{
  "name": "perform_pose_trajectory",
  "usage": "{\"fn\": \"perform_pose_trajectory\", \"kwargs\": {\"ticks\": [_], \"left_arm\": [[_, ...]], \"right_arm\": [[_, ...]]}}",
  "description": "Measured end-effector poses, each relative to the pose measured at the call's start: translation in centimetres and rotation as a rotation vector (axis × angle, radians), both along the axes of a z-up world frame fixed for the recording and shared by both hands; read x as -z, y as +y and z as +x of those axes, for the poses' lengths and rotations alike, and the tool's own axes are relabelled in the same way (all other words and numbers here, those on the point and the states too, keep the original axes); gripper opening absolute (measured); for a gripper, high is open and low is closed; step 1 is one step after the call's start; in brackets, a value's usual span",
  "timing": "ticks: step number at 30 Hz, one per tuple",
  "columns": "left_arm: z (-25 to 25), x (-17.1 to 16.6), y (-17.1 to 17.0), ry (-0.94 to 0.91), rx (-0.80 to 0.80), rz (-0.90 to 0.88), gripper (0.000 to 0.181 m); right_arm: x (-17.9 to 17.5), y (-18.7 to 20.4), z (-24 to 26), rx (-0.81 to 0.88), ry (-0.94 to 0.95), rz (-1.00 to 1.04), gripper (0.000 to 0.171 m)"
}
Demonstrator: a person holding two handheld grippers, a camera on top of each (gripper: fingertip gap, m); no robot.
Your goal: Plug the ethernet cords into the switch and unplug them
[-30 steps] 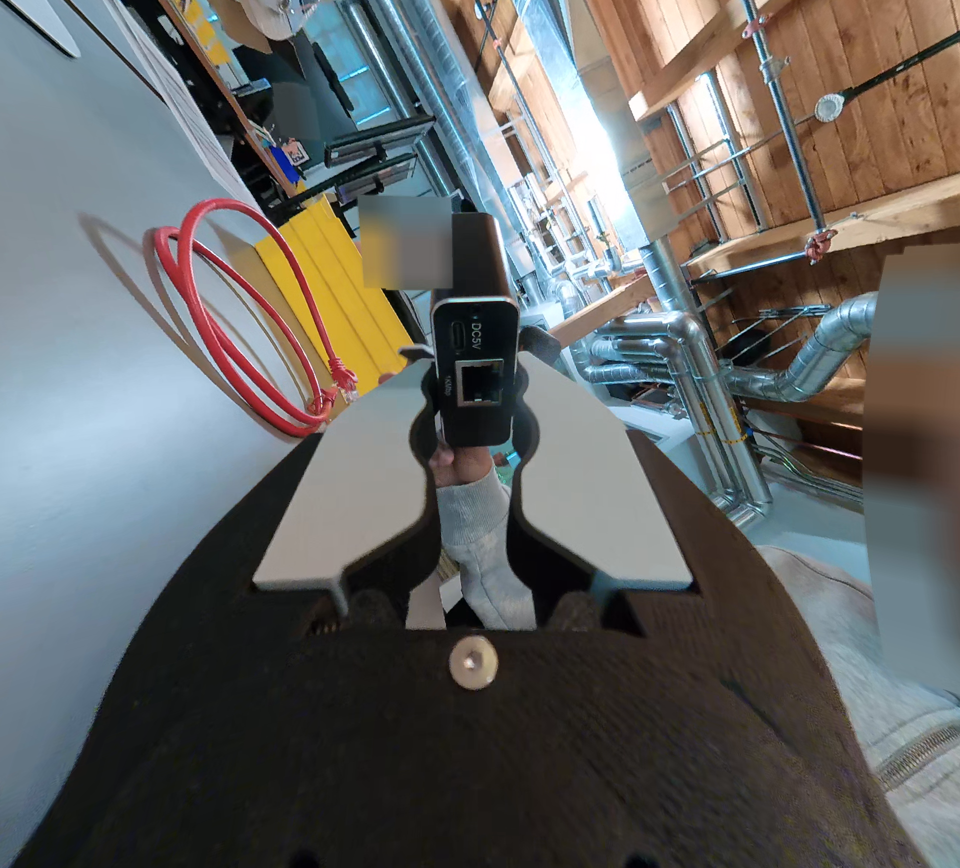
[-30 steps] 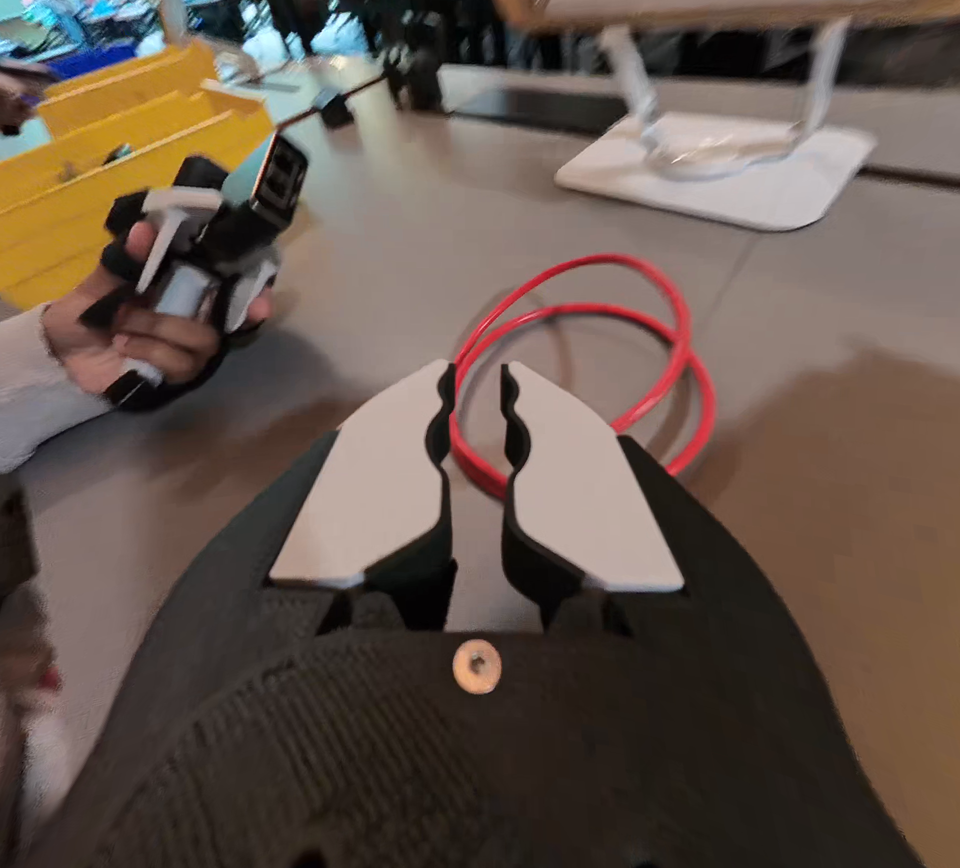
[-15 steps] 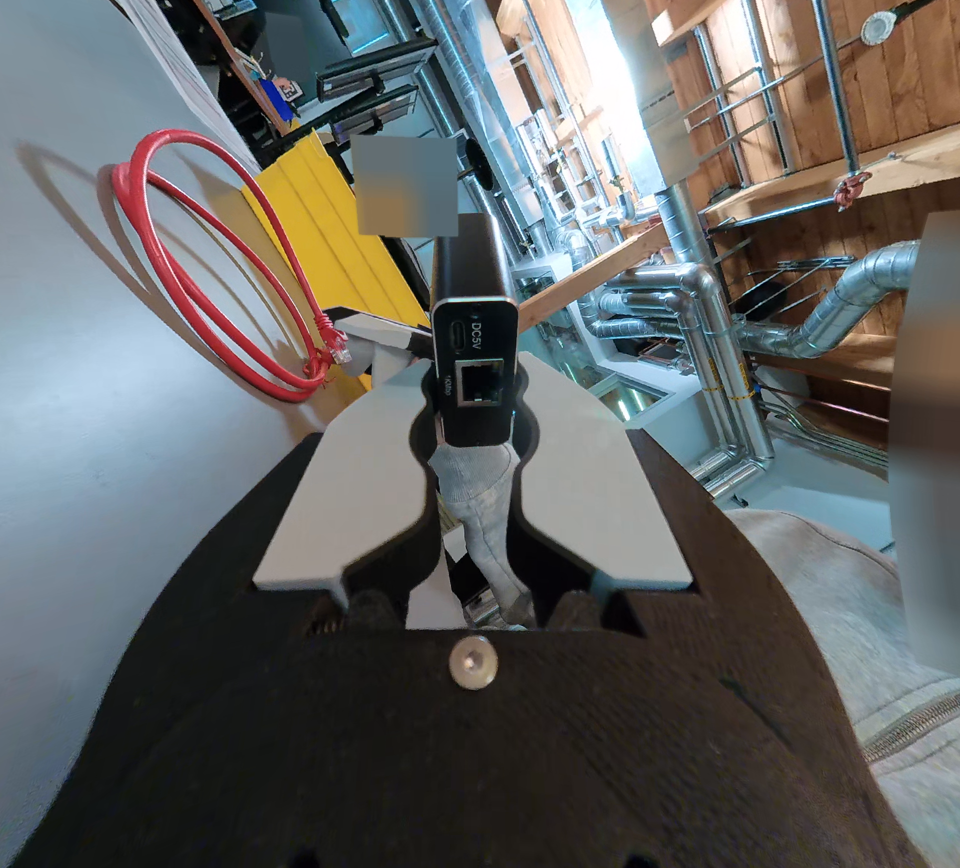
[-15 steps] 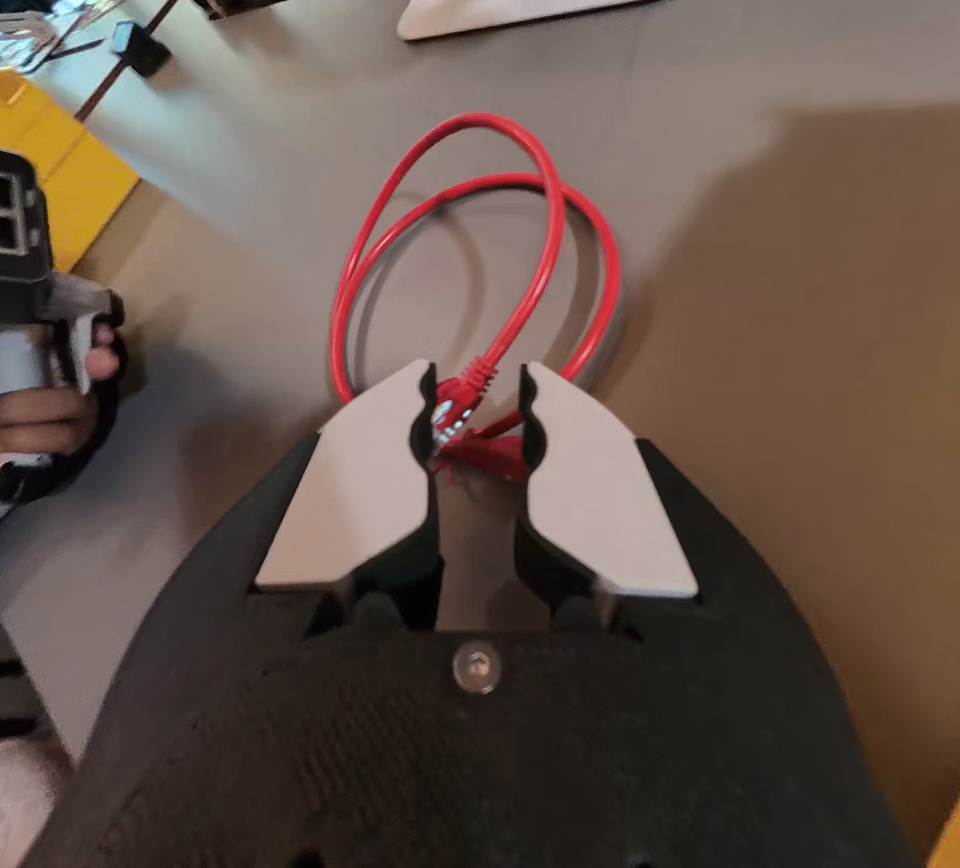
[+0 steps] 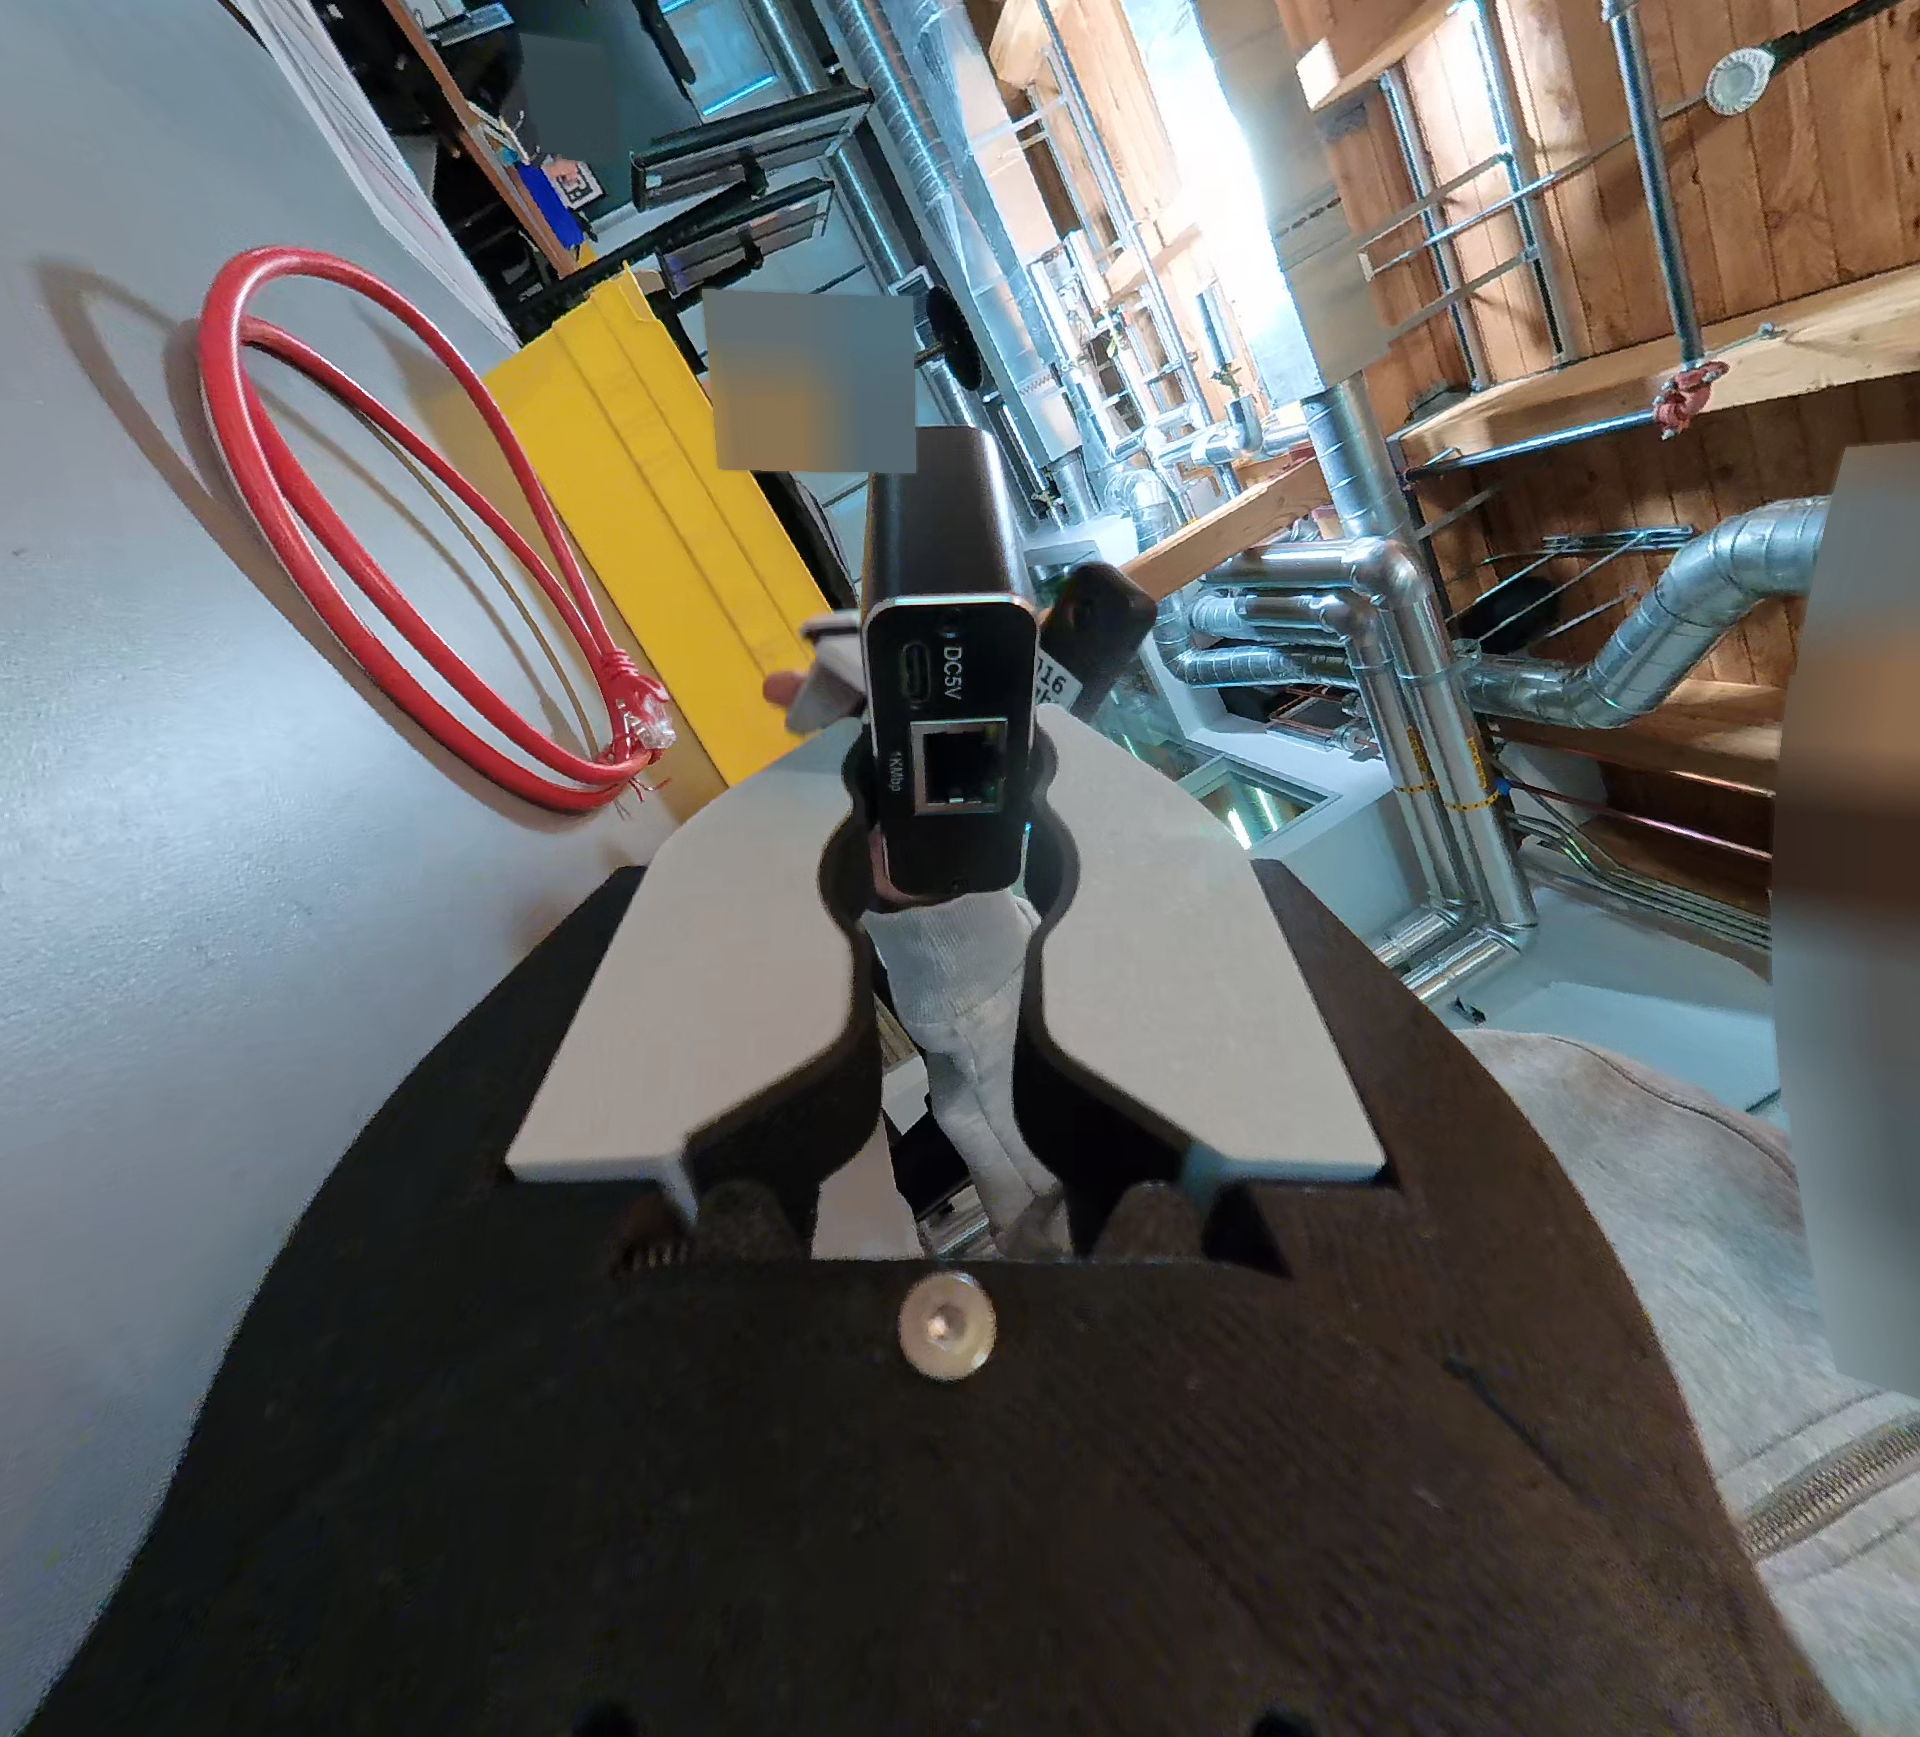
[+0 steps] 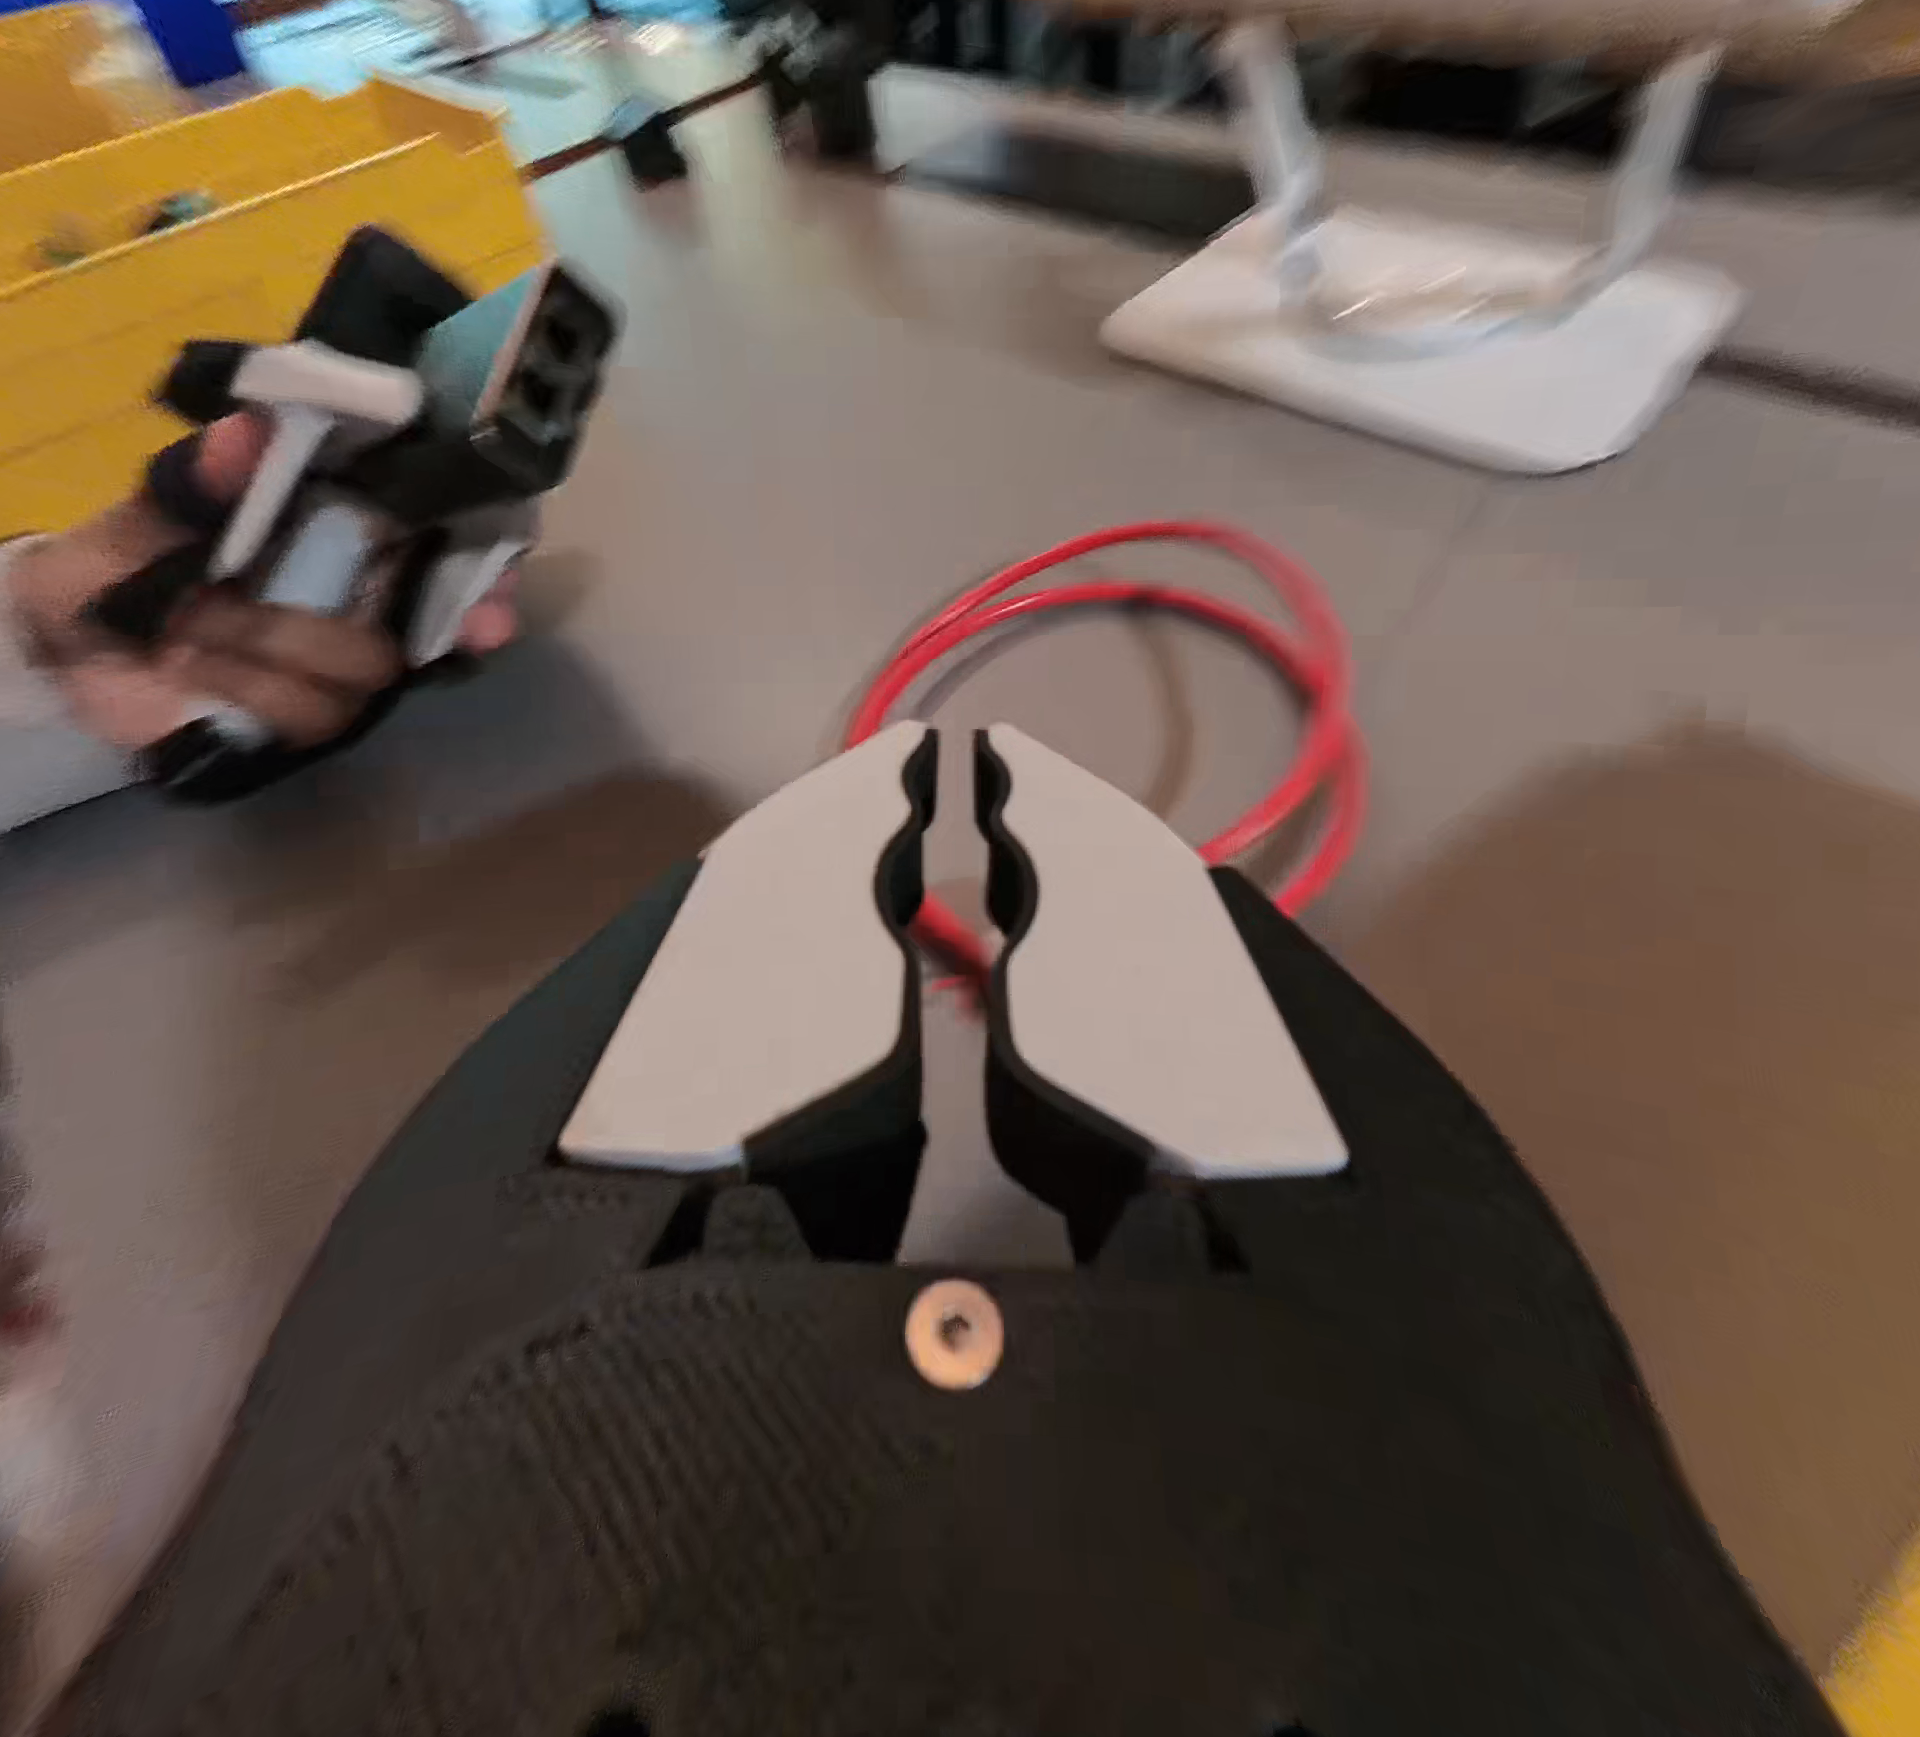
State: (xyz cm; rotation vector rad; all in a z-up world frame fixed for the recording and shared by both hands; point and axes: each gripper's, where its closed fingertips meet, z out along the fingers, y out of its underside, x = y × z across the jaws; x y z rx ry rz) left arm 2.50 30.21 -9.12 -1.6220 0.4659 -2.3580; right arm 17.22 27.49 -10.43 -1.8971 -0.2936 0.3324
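My left gripper (image 5: 956, 752) is shut on a black switch (image 5: 951, 648) and holds it in the air, one end port facing my camera. The right wrist view shows the switch (image 6: 540, 357) at the left with its two-port end turned toward my right gripper. The red ethernet cord lies coiled on the grey table (image 5: 156, 856), both plugs (image 5: 636, 719) free on the surface. My right gripper (image 6: 954, 737) is almost closed, with only a slit between the jaws, and holds nothing. The cord (image 6: 1330, 700) lies under and beyond it. The right wrist view is blurred.
A yellow bin (image 6: 260, 181) stands at the table's left behind the switch, and also shows in the left wrist view (image 5: 644, 492). A white stand (image 6: 1455, 357) sits at the back right. A person's hand (image 6: 208, 648) holds the left gripper.
My right gripper was open over the cord's plugs; it has since tilted up and its jaws have closed to a slit without the cord. My left gripper still holds the switch.
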Motion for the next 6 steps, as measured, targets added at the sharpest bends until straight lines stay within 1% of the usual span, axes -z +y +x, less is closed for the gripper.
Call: {"fn": "perform_pose_trajectory", "kwargs": {"ticks": [1, 3, 4, 6], "left_arm": [[0.0, 0.0, 0.0, -0.001, 0.002, -0.002, 0.024], [0.0, 0.0, -0.1, -0.006, 0.006, -0.008, 0.024], [0.1, 0.0, -0.1, -0.009, 0.008, -0.012, 0.024], [0.1, 0.0, -0.2, -0.01, 0.011, -0.016, 0.024]], "right_arm": [[-0.3, 0.3, 1.6, 0.077, -0.033, 0.036, 0.013], [0.9, 0.5, 3.1, 0.13, -0.027, -0.008, 0.018], [2.1, 0.6, 3.4, 0.14, -0.001, -0.075, 0.022], [4.7, 0.5, 3.5, 0.164, 0.023, -0.222, 0.022]]}}
